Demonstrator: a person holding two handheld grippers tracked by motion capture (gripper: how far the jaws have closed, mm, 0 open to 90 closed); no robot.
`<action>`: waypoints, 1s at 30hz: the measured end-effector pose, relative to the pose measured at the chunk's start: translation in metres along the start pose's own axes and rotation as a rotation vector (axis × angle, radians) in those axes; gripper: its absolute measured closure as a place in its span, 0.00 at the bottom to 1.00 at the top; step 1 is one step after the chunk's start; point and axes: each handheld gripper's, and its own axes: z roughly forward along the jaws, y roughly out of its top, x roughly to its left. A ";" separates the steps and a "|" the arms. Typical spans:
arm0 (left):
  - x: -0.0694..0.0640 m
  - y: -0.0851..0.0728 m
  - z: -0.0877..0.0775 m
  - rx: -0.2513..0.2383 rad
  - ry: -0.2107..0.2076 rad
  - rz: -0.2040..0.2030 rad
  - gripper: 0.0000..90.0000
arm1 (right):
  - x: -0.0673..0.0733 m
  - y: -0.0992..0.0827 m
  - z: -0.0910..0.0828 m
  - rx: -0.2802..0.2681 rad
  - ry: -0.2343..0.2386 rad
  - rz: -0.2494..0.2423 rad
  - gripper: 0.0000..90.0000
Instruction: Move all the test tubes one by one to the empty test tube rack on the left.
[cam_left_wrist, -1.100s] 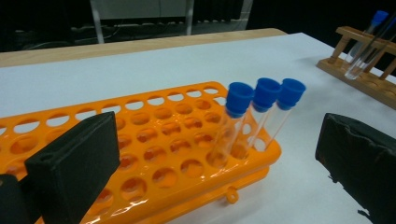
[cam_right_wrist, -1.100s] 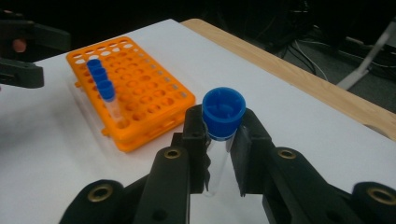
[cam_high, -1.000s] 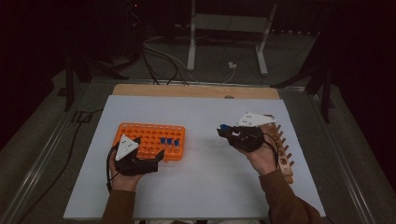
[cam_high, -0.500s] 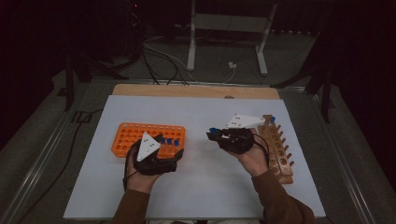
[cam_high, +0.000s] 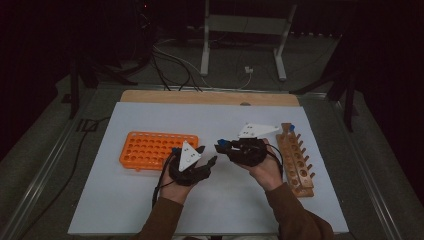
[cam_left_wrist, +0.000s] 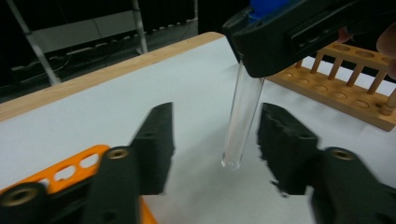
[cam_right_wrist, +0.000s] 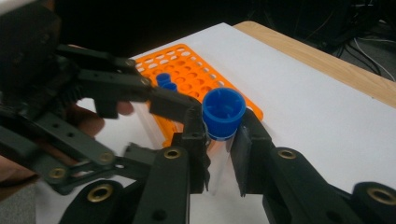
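Overhead, my two claws meet over the white surface (cam_high: 150, 210), between the orange plastic tube rack (cam_high: 150, 150) at left and the wooden peg rack (cam_high: 296, 162) at right. My left claw (cam_high: 209, 155) points toward my right claw (cam_high: 221, 145), which carries a clear glass test tube with a blue cap (cam_high: 223, 144) at its tip; the detail there is too small to read.

Along my left claw (cam_left_wrist: 215, 140), the jaws have just been closing and stand apart on either side of the test tube (cam_left_wrist: 243, 116), neither pad pressing it. The tube hangs upright from the right claw (cam_left_wrist: 280, 42) above, its rounded bottom clear of the surface. The wooden rack (cam_left_wrist: 345, 88) lies behind.

Along my right claw (cam_right_wrist: 219, 154), the jaws are clamped on the tube (cam_right_wrist: 223, 112) just under its blue cap. My left claw (cam_right_wrist: 154, 121) reaches in from the left, and the orange rack (cam_right_wrist: 187, 60) lies beyond, with blue caps in it.
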 end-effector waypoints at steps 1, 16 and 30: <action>-0.001 0.000 0.002 -0.001 -0.004 0.000 0.59 | 0.000 0.000 0.000 0.001 0.004 -0.002 0.85; -0.005 0.000 0.008 -0.038 -0.053 0.013 0.82 | 0.003 0.000 0.006 0.015 0.028 0.001 0.85; 0.000 -0.001 0.007 -0.034 -0.053 0.003 0.86 | -0.004 -0.003 -0.001 -0.010 0.046 0.038 0.46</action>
